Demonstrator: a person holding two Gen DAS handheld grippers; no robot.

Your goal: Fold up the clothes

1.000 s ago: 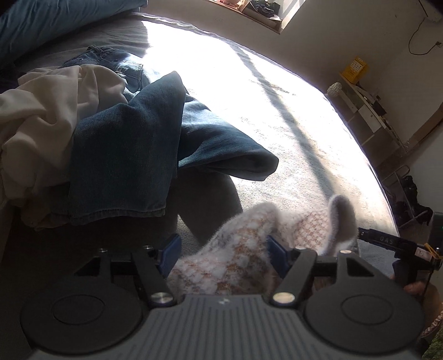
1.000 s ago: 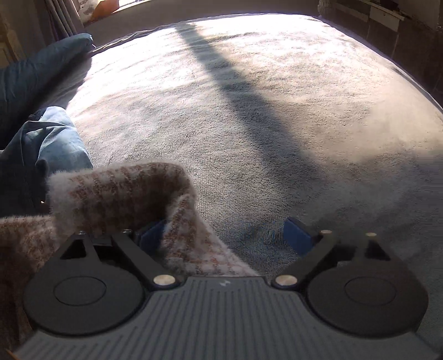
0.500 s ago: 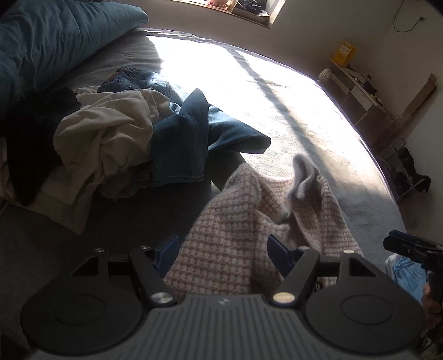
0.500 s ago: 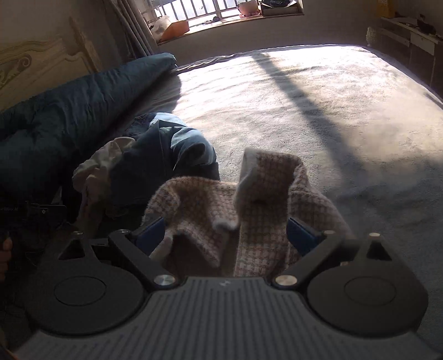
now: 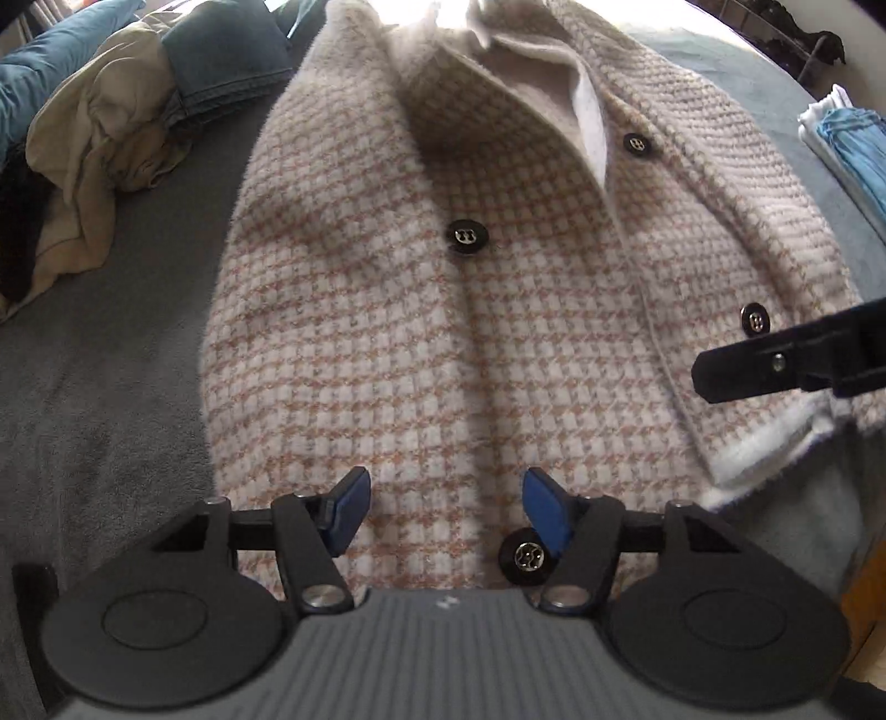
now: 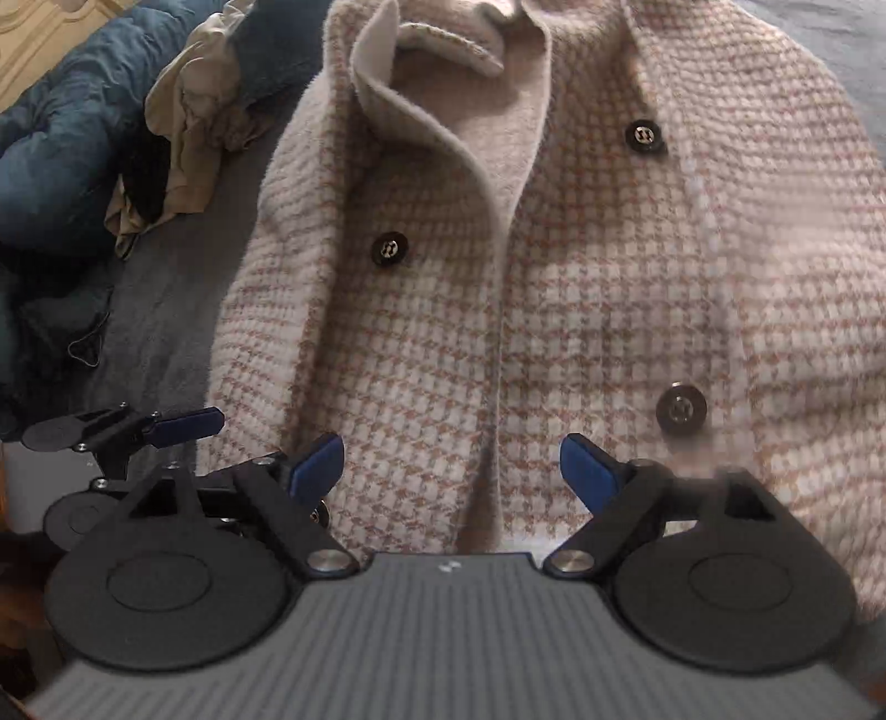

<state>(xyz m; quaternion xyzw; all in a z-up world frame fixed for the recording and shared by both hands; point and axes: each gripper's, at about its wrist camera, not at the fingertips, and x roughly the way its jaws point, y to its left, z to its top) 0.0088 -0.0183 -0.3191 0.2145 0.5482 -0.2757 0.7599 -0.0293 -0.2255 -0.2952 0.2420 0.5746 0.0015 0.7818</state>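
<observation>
Grey bed point(image 5: 99, 354) carries a checked jacket point(image 5: 421, 310) (buttons up) beneath both downward-tilted grippers: left hand-held gripper point(image 5: 443, 507) and right hand-held gripper point(image 6: 451, 468), jaws apart, just been closing, pads not pressing the cloth.

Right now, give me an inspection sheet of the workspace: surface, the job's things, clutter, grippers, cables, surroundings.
Surface: grey fleecy bed cover, bare to the left of the jacket.
Job's things: checked woolly jacket spread front up, collar away from the cameras, black buttons down the front.
Clutter: cream garment and jeans heaped at the upper left; folded blue and white pile at the right edge.
Grippers: left gripper and right gripper both over the jacket's hem, jaws apart after closing a little, pads not pressing on the cloth.
Cables: nothing seen.
Surroundings: dark blue duvet at the far left; dark items beyond the bed.
</observation>
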